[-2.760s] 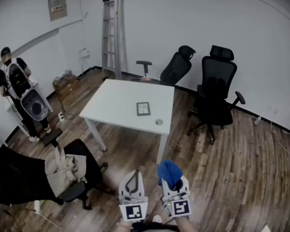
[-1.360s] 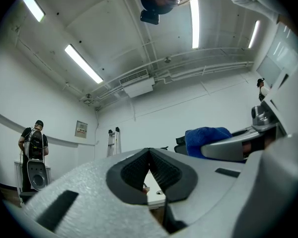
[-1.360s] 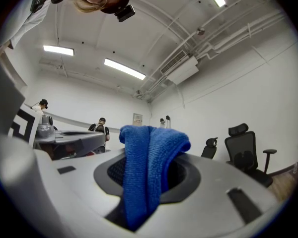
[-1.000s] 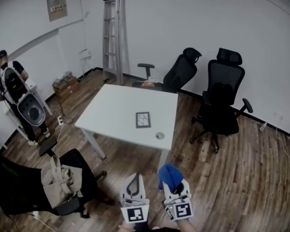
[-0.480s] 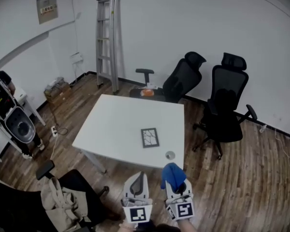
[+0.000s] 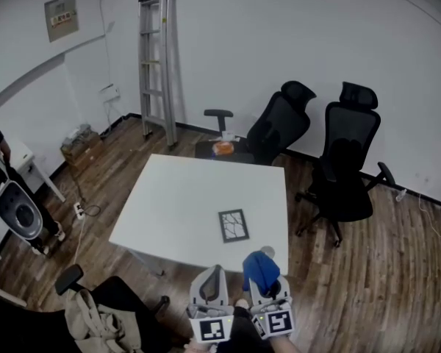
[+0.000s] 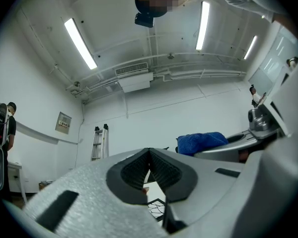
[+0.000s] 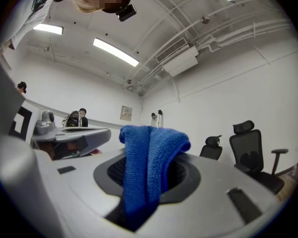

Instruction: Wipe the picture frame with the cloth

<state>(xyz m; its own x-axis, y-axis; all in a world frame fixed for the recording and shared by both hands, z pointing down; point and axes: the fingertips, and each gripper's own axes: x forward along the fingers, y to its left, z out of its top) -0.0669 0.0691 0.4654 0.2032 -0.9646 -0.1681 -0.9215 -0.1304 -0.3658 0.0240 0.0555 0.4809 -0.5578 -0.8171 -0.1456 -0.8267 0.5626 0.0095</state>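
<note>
A wood-floored office with a white table [image 6: 191,204] ahead. The picture frame [image 6: 234,225] lies flat near the table's front edge. The right gripper [image 6: 269,288] pinches a blue cloth [image 6: 260,268]. The left gripper [image 6: 213,276] has its jaws pressed together, empty. Likely best: lower the cloth flat onto the frame, using the left gripper to steady it.

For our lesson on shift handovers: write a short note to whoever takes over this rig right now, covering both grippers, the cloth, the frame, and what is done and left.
Left gripper: shut, empty, held short of the table.
Right gripper: shut on the cloth, beside the left one.
Frame: flat on the table near its front edge, nothing touching it.
Done: cloth is gripped.
Left: reach the frame and wipe it.
</note>
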